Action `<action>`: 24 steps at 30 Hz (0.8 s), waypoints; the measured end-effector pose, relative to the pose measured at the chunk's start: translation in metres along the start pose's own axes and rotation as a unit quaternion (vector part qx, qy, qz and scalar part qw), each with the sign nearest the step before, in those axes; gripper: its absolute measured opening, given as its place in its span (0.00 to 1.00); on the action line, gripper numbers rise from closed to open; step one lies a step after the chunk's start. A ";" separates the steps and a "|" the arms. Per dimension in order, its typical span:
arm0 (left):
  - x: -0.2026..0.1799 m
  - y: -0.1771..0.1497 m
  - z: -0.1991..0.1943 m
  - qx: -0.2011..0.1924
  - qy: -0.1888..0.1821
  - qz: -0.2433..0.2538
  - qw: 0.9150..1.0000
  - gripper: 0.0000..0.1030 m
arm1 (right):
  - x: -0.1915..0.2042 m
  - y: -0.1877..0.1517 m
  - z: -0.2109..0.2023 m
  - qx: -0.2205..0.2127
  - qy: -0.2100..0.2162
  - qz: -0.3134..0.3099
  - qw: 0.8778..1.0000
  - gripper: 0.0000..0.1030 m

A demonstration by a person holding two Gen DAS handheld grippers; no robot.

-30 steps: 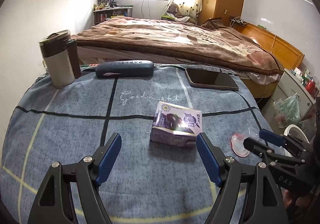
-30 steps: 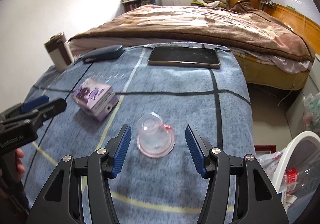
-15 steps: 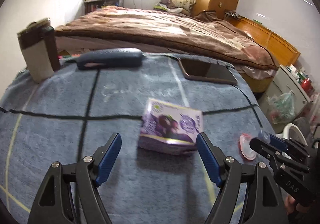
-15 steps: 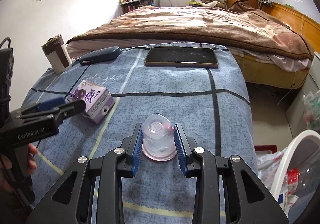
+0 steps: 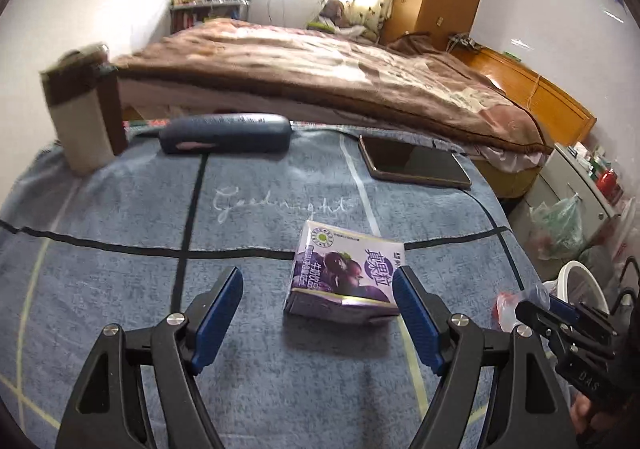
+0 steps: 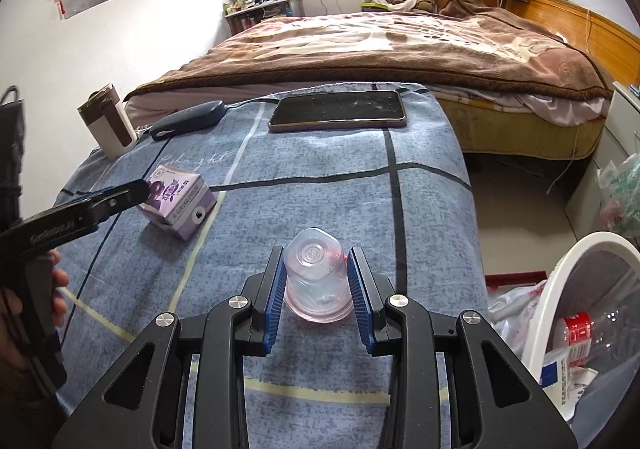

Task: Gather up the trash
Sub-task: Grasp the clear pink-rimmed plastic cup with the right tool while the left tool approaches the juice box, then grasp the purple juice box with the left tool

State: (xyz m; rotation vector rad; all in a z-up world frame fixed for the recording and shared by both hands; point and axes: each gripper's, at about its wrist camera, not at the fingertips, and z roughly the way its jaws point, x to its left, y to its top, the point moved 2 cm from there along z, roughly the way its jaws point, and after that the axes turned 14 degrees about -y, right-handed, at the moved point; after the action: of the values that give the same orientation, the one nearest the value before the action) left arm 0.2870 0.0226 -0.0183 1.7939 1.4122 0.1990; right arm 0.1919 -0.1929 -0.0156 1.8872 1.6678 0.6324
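A purple drink carton (image 5: 347, 273) lies flat on the blue blanket-covered table; it also shows in the right wrist view (image 6: 179, 205). My left gripper (image 5: 318, 301) is open, its right finger beside the carton's right edge, the carton between the fingers. My right gripper (image 6: 316, 281) is shut on a clear plastic cup (image 6: 316, 277) with a pink rim, held just above the cloth. In the left wrist view the cup (image 5: 510, 305) shows at the right. A white trash bin (image 6: 576, 273) holding bottles stands at the lower right.
A phone (image 6: 338, 111), a dark blue case (image 6: 188, 123) and a brown-and-white tumbler (image 6: 108, 121) sit at the table's far side. A bed (image 6: 380, 45) lies beyond. A green plastic bag (image 5: 560, 229) sits on the floor to the right.
My right gripper closed on the cup and lifted it slightly. My left gripper moved forward so the carton lies between its open fingers.
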 end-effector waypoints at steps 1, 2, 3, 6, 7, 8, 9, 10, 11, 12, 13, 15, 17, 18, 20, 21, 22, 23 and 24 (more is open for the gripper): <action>0.002 0.001 0.003 0.001 0.004 -0.003 1.000 0.77 | 0.000 0.000 0.001 0.000 0.000 0.000 1.000 0.33; 0.002 0.000 0.005 0.003 0.000 -0.005 1.000 0.77 | 0.000 -0.001 0.001 0.001 0.000 0.000 1.000 0.33; 0.002 -0.001 0.007 0.007 -0.016 -0.009 1.000 0.77 | -0.001 -0.001 0.002 0.002 0.000 0.001 1.000 0.33; -0.009 -0.008 0.010 0.015 -0.047 -0.007 0.999 0.77 | -0.003 -0.002 0.004 0.004 -0.001 0.003 1.000 0.33; -0.013 -0.010 0.011 0.023 -0.054 -0.001 0.998 0.77 | -0.003 -0.002 0.004 0.005 -0.002 0.004 1.000 0.33; -0.018 -0.013 0.013 0.030 -0.056 0.004 0.998 0.77 | -0.003 -0.003 0.005 0.006 -0.002 0.005 1.000 0.33; -0.023 -0.015 0.013 0.034 -0.060 0.011 0.998 0.77 | -0.005 -0.003 0.004 0.006 -0.001 0.006 1.000 0.33; -0.027 -0.018 0.013 0.036 -0.064 0.017 0.997 0.77 | -0.006 -0.004 0.003 0.006 -0.001 0.008 1.000 0.33; -0.031 -0.020 0.012 0.036 -0.064 0.020 0.997 0.77 | -0.008 -0.004 0.002 0.006 -0.001 0.010 1.000 0.33; -0.035 -0.021 0.010 0.037 -0.068 0.026 0.997 0.77 | -0.009 -0.004 0.002 0.006 -0.004 0.012 1.000 0.33; -0.038 -0.023 0.010 0.041 -0.074 0.029 0.996 0.77 | -0.012 -0.005 0.001 0.006 -0.007 0.014 1.000 0.33; -0.045 -0.027 0.008 0.047 -0.093 0.032 0.994 0.77 | -0.015 -0.005 0.000 0.006 -0.009 0.020 1.000 0.33; -0.051 -0.030 0.008 0.056 -0.106 0.038 0.992 0.77 | -0.020 -0.007 -0.001 0.007 -0.013 0.026 1.000 0.33; -0.055 -0.032 0.008 0.060 -0.109 0.045 0.991 0.77 | -0.021 -0.007 -0.001 0.008 -0.013 0.028 0.999 0.33; -0.061 -0.033 0.003 0.057 -0.113 0.063 0.990 0.77 | -0.022 -0.008 -0.001 0.009 -0.014 0.030 0.999 0.33; -0.063 -0.032 -0.001 0.051 -0.112 0.072 0.990 0.77 | -0.022 -0.008 -0.001 0.010 -0.014 0.030 0.999 0.33; -0.064 -0.029 -0.005 0.040 -0.103 0.083 0.990 0.77 | -0.022 -0.008 -0.001 0.010 -0.015 0.029 0.999 0.33; -0.064 -0.026 -0.008 0.027 -0.081 0.100 0.991 0.77 | -0.022 -0.008 -0.001 0.010 -0.014 0.028 0.999 0.33; -0.064 -0.021 -0.009 0.019 -0.054 0.118 0.991 0.77 | -0.022 -0.008 -0.001 0.010 -0.013 0.027 1.000 0.33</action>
State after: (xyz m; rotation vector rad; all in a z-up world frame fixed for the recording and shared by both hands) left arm 0.2438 -0.0276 -0.0046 1.9724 1.1330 0.1961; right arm 0.1829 -0.2136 -0.0205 1.9516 1.6173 0.6131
